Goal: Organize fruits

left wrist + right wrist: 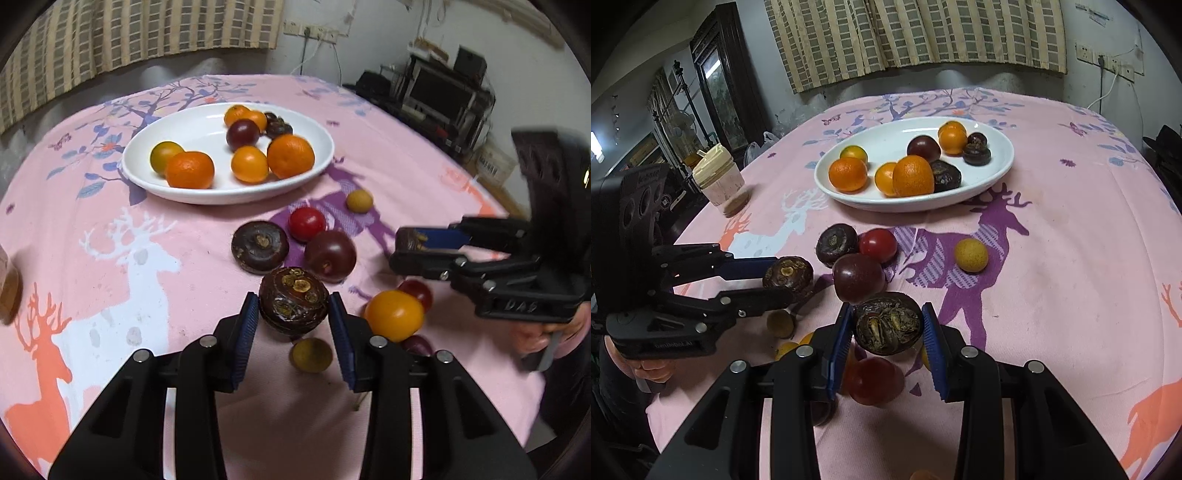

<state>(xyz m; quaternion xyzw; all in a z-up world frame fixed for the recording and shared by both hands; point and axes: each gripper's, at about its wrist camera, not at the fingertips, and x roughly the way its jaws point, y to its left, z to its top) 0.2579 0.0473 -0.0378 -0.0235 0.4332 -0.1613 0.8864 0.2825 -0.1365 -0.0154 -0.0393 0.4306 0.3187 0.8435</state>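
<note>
Both grippers carry fruit: the left gripper (293,314) pinches a water chestnut (293,301), the right gripper (888,326) another chestnut (888,323), above loose fruit. Next, seemingly, carrying both to the white plate (997,173) and releasing.

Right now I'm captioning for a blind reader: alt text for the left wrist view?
The left hand-held gripper clamps a dark brown water chestnut above a pink deer-print tablecloth. Loose fruits lie around it; behind, a white plate holds oranges and tomatoes.
</note>
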